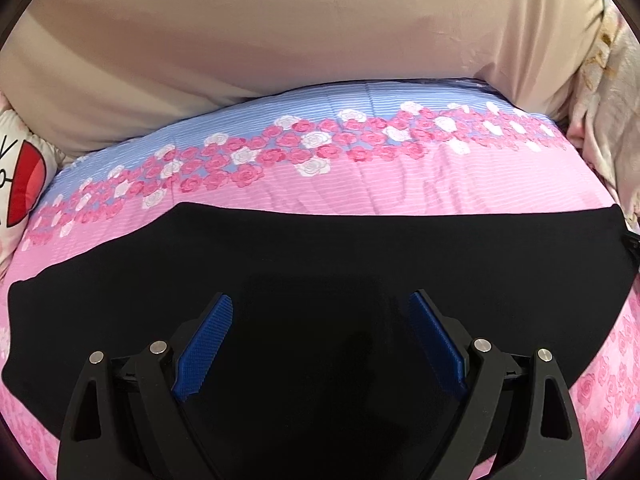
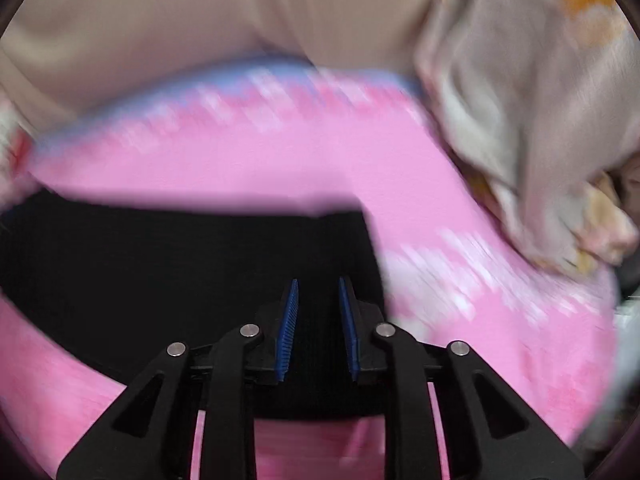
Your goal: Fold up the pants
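The black pants (image 1: pixel 320 256) lie flat and folded on the pink flowered bedsheet (image 1: pixel 400 184). My left gripper (image 1: pixel 320 300) hovers over their middle with its blue-padded jaws wide open and empty. In the blurred right wrist view the pants (image 2: pixel 160 256) end at their right edge just ahead of my right gripper (image 2: pixel 318 284). Its jaws stand narrowly apart, with black cloth showing between them; I cannot tell whether they pinch it.
A beige padded headboard (image 1: pixel 280 32) rises behind the bed. A white cushion with a red print (image 1: pixel 24 184) sits at the left. A crumpled pale flowered blanket (image 2: pixel 540 120) is heaped at the right, also in the left wrist view (image 1: pixel 608 112).
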A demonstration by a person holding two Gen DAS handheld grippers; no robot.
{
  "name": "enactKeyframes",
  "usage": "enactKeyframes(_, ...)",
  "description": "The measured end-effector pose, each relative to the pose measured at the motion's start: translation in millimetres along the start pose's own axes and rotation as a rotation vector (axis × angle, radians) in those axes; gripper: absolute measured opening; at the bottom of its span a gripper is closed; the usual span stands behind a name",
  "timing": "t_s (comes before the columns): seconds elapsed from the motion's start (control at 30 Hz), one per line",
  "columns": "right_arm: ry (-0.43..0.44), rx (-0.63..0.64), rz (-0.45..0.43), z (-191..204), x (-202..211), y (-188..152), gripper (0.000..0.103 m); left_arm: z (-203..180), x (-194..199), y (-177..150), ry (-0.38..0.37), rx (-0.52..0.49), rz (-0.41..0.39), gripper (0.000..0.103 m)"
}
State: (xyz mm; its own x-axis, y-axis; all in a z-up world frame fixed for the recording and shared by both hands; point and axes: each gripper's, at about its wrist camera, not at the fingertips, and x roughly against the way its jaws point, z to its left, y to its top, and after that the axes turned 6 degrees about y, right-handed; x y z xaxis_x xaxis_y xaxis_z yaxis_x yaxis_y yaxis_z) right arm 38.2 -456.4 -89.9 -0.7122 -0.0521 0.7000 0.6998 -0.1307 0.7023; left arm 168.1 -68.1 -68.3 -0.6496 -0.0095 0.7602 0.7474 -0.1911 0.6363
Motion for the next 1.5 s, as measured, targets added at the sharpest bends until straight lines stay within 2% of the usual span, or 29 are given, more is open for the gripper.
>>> enactKeyframes(0.07,-0.012,-0.102,-0.064,-9,19,2,0.009,-1,4,-2,0.002,-0.011,-0.003,0.087)
enactKeyframes(0.13,0.026,-0.100,-0.098,-1,32,2,0.012,2,9,-6,0.002,-0.011,-0.010,0.087)
enactKeyframes(0.17,0.046,-0.088,-0.086,4,31,-2,0.012,5,10,-8,-0.001,-0.005,-0.008,0.087)
enactKeyframes(0.2,0.024,-0.076,-0.044,6,22,-5,0.012,6,10,-10,-0.003,0.001,-0.004,0.087)
enactKeyframes(0.23,-0.037,-0.056,0.038,4,7,-11,0.012,7,9,-11,-0.004,0.008,0.002,0.087)
enactKeyframes(0.3,-0.018,-0.095,-0.004,1,15,-14,0.010,11,9,-14,-0.003,0.022,0.014,0.087)
enactKeyframes(0.37,-0.029,-0.158,-0.064,4,36,-13,0.016,14,13,-17,0.000,0.028,0.011,0.087)
enactKeyframes(0.43,0.019,-0.195,-0.120,10,55,-14,0.016,19,20,-20,0.004,0.034,-0.001,0.087)
enactKeyframes(0.47,0.065,-0.245,-0.133,11,61,-18,0.021,21,23,-21,0.010,0.038,-0.006,0.087)
enactKeyframes(0.5,0.098,-0.301,-0.135,6,69,-26,0.044,24,25,-23,0.025,0.046,-0.007,0.087)
enactKeyframes(0.57,0.122,-0.441,-0.144,0,72,-41,0.080,30,28,-25,0.040,0.061,-0.004,0.087)
enactKeyframes(0.67,0.175,-0.570,-0.183,-9,77,-64,0.080,42,34,-30,0.037,0.096,-0.004,0.087)
enactKeyframes(0.83,0.191,-0.688,-0.194,-25,62,-81,0.076,60,41,-39,0.072,0.130,-0.002,0.087)
enactKeyframes(0.9,0.201,-0.722,-0.216,-28,59,-82,0.069,70,42,-43,0.087,0.154,0.006,0.087)
enactKeyframes(1.13,0.212,-0.750,-0.258,-25,38,-66,0.063,102,50,-58,0.108,0.226,0.013,0.087)
enactKeyframes(1.2,0.234,-0.765,-0.267,-25,30,-62,0.056,108,52,-61,0.116,0.231,0.012,0.087)
enactKeyframes(1.3,0.223,-0.767,-0.279,-24,23,-60,0.048,118,52,-66,0.121,0.247,0.016,0.087)
enactKeyframes(1.37,0.235,-0.784,-0.280,-25,17,-62,0.022,125,53,-68,0.125,0.258,0.019,0.087)
enactKeyframes(1.5,0.272,-0.838,-0.327,-32,20,-68,0.014,139,53,-73,0.133,0.275,0.020,0.087)
